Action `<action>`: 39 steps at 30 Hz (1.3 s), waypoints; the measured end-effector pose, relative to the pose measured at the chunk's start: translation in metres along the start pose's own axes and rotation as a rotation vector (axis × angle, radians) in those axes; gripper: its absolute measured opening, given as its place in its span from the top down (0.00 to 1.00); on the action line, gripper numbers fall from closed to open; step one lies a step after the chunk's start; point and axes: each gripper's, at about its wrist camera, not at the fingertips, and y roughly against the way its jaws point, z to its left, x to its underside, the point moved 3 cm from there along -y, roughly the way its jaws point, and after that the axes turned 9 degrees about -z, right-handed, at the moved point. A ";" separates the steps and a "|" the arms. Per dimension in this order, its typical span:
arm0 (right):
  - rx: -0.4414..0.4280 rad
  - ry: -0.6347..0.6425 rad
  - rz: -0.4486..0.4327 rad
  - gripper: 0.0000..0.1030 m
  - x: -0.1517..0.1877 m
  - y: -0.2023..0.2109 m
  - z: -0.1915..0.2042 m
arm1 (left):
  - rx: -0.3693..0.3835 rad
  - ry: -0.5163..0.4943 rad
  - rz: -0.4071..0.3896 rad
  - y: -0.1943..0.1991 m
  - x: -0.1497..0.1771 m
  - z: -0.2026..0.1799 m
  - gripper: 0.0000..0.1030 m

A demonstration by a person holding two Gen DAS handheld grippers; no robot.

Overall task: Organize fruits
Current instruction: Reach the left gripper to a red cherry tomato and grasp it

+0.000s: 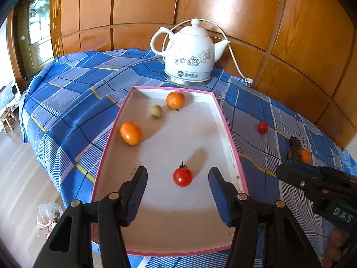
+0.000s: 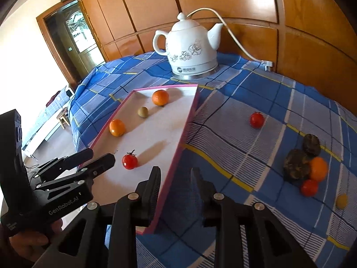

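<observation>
A pink-rimmed white tray [image 1: 229, 134] [image 2: 189, 120] lies on the blue plaid cloth. In it are two oranges [image 1: 131, 132] [image 1: 175, 100], a small greenish-brown fruit [image 1: 156, 111] and a red tomato [image 1: 182, 176] [image 2: 129, 161]. My left gripper [image 1: 178, 175] is open, its fingers either side of that tomato, not touching it; it also shows in the right wrist view [image 2: 102, 156]. My right gripper [image 2: 176, 176] is open and empty over the tray's right rim. On the cloth to the right lie a tomato [image 2: 257, 120] [image 1: 262, 127], two dark fruits [image 2: 296, 164], an orange [image 2: 319, 169], another tomato [image 2: 309, 187] and a small yellow fruit [image 2: 341, 201].
A white ceramic kettle [image 1: 189, 53] [image 2: 191, 49] stands behind the tray, its cord running to a plug [image 2: 267, 63] at the wooden wall. The table's left edge drops to the floor, where a plastic bag [image 1: 48, 218] and a stool [image 1: 7, 117] stand.
</observation>
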 end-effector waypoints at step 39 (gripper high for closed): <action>0.453 -0.202 -0.046 0.70 -0.004 0.112 -0.240 | 0.262 -0.233 0.086 -0.044 -0.035 -0.134 0.44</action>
